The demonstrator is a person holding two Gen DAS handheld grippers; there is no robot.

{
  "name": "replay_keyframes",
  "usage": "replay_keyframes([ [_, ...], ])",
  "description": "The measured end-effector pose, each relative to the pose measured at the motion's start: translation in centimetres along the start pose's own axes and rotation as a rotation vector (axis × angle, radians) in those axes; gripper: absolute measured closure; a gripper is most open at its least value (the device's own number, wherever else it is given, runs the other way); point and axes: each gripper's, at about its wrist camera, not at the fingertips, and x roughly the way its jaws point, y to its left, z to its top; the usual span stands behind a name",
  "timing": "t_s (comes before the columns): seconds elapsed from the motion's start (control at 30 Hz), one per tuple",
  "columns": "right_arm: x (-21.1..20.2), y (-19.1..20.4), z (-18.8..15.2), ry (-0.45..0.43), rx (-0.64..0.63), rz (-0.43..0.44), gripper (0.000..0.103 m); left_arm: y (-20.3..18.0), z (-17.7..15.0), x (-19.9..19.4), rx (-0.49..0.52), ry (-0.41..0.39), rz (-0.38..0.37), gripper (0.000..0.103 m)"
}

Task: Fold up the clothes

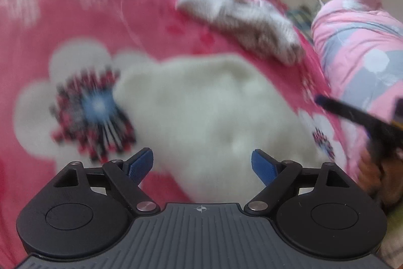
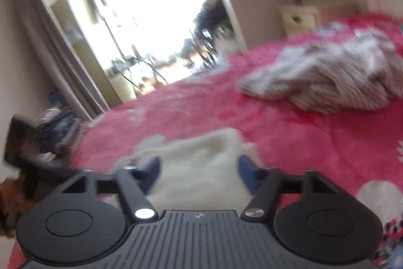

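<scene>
A fluffy white garment (image 1: pixel 209 112) lies in a lump on the pink flowered bedspread (image 1: pixel 75 24). My left gripper (image 1: pixel 202 165) hovers open over its near edge, blue pads apart and holding nothing. In the right wrist view the same white garment (image 2: pixel 201 165) lies just ahead of my right gripper (image 2: pixel 199 172), which is also open with the fabric showing between its fingers. A crumpled grey-and-white striped garment (image 1: pixel 241 19) lies farther back on the bed (image 2: pixel 327 77). The other gripper (image 1: pixel 357 117) shows at the right edge of the left wrist view, held by a hand. Both views are blurred.
A rolled pink and grey quilt (image 1: pixel 360 47) lies along the right side of the bed. A bright doorway (image 2: pixel 156 17) and a cream nightstand (image 2: pixel 297 17) stand beyond the bed. A pile of things (image 2: pixel 55 127) sits on the floor at the left.
</scene>
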Motion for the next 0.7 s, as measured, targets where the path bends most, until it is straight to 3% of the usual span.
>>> replay_keyframes([
  [0.1, 3.5, -5.0, 0.8, 0.157, 0.131, 0.034, 0.024, 0.9, -0.8, 2.1, -0.047, 0.078, -0.064, 0.017],
  [0.17, 5.5, -8.1, 0.7, 0.213, 0.242, 0.056, 0.024, 1.2, -1.0, 3.0, -0.071, 0.104, -0.102, 0.016],
  [0.33, 9.8, -13.4, 0.1, 0.354, 0.48, 0.302, 0.021, 1.6, -1.2, 5.1, -0.122, 0.142, -0.19, 0.014],
  [0.53, 11.4, -12.9, -0.6, 0.493, 0.389, 0.435, 0.018, 2.6, -1.8, 5.6, -0.153, 0.159, -0.267, 0.012],
  [0.7, 13.1, -12.5, -0.6, 0.521, 0.376, 0.515, 0.011, 2.0, -1.5, 6.6, -0.144, 0.158, -0.275, 0.01],
])
